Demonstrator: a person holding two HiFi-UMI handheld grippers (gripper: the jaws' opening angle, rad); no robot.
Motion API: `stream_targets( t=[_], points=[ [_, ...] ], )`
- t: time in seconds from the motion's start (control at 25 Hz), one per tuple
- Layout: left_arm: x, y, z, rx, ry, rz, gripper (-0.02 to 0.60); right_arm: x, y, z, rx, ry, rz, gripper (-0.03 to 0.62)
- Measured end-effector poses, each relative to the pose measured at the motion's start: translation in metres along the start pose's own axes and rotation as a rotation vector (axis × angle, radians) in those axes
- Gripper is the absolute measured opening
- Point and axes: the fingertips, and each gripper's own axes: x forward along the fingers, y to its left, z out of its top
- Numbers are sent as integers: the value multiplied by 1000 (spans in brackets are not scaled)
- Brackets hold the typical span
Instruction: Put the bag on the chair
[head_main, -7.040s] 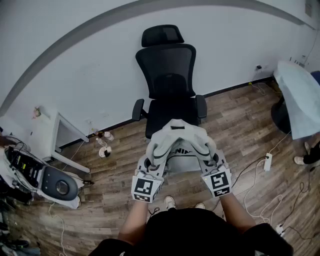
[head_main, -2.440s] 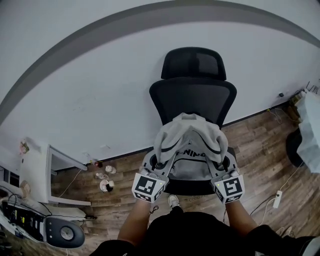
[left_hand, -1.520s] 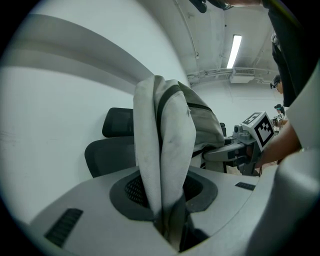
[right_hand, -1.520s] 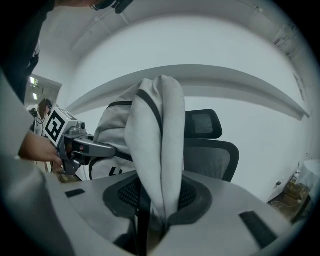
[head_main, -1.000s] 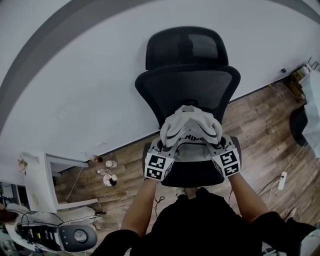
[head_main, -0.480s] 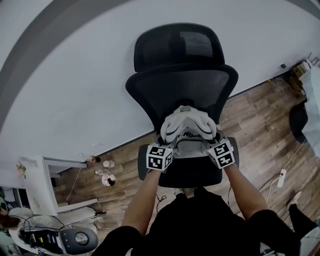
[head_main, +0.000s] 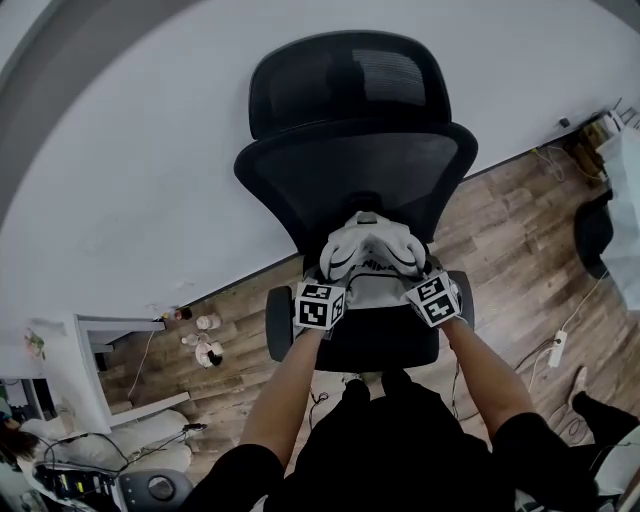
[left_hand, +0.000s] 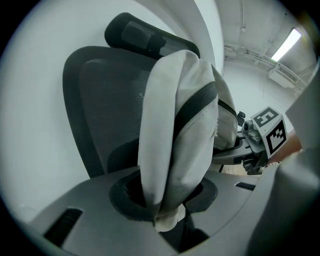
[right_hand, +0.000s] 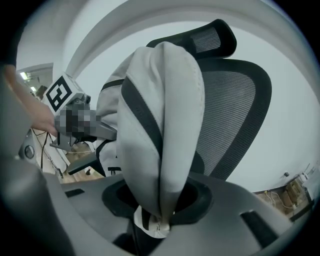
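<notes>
Placing step: left gripper (left_hand: 165, 220) and right gripper (right_hand: 157, 225) each pinch bag (head_main: 372, 255) fabric over the chair (head_main: 352, 170) seat. It's maybe touching already. Next, settle it and let go.

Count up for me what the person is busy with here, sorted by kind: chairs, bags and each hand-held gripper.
office chair, black: 1
bag, pale with dark stripes: 1
hand-held grippers: 2, the left hand-held gripper and the right hand-held gripper, each clamped on the bag
Total: 4
</notes>
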Motion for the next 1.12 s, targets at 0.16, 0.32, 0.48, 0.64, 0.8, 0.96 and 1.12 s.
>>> stream_targets(
  t=[0.16, 0.32, 0.48, 0.64, 0.8, 0.96, 1.12],
  points=[
    [13, 2, -13, -10, 40, -6, 127, 10, -3, -13, 9, 44, 6, 149],
    [18, 4, -32, -8, 91, 4, 130, 20, 3, -31, 12, 105, 30, 153],
    [20, 5, -43, -9, 109, -19, 168, 25, 5, -38, 18, 123, 30, 208],
    [15, -1, -48, 51, 104, -45, 277, 17, 8, -29, 45, 74, 32, 272],
    [-4, -3, -36, 148, 38, -15, 339, 5, 6, -27, 47, 36, 18, 324],
    [-33, -7, -20, 232, -24, 11, 356, -14, 7, -19, 59, -32, -12, 350],
    [-59, -12, -6, 261, -89, 45, 359, -40, 12, -1, 82, -118, -41, 354]
  ],
)
